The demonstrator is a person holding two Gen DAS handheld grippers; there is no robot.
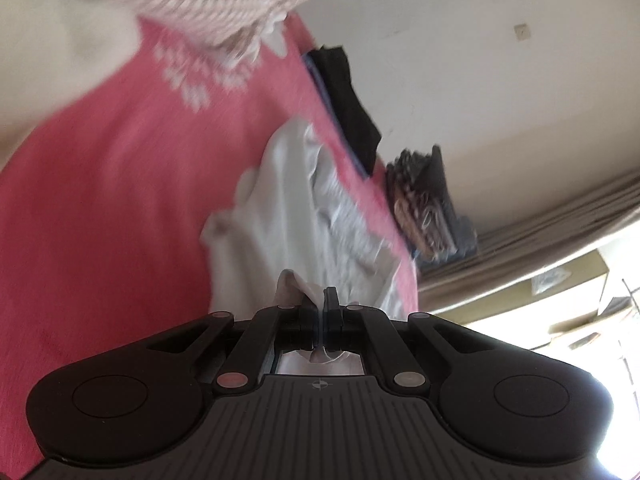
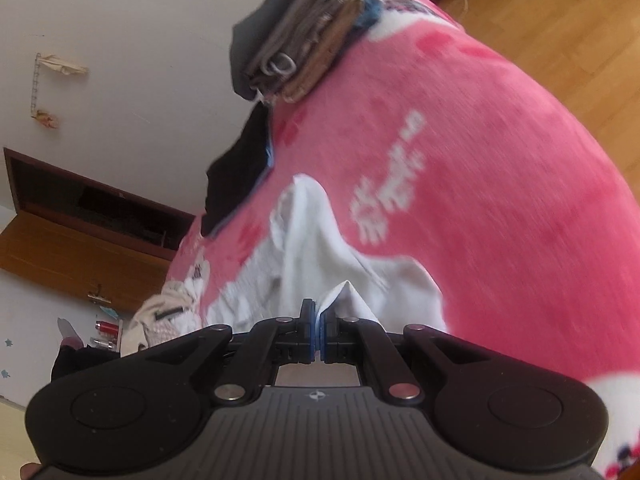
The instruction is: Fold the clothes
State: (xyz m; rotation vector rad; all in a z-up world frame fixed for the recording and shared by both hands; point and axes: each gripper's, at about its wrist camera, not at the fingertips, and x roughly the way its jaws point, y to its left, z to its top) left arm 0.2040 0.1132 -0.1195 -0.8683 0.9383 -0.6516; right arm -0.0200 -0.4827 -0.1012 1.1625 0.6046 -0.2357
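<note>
In the left wrist view, the left gripper (image 1: 320,300) had its jaws pressed together on a fold of a white garment (image 1: 288,216), which lay crumpled on a pink blanket (image 1: 120,200) and rose toward the fingers. A knitted beige piece (image 1: 224,4) lay at the far end of the blanket, a folded black garment (image 1: 348,108) sat near its edge, and a stack of folded clothes (image 1: 428,200) stood just beyond that. In the right wrist view, the right gripper (image 2: 319,316) was likewise clamped on a pointed corner of the white garment (image 2: 316,240), the cloth spreading over the pink blanket (image 2: 500,200). The stack of folded clothes (image 2: 296,40) sat at the blanket's far edge, with the black garment (image 2: 236,168) nearer, beside the white one. Both views were motion-blurred.
</note>
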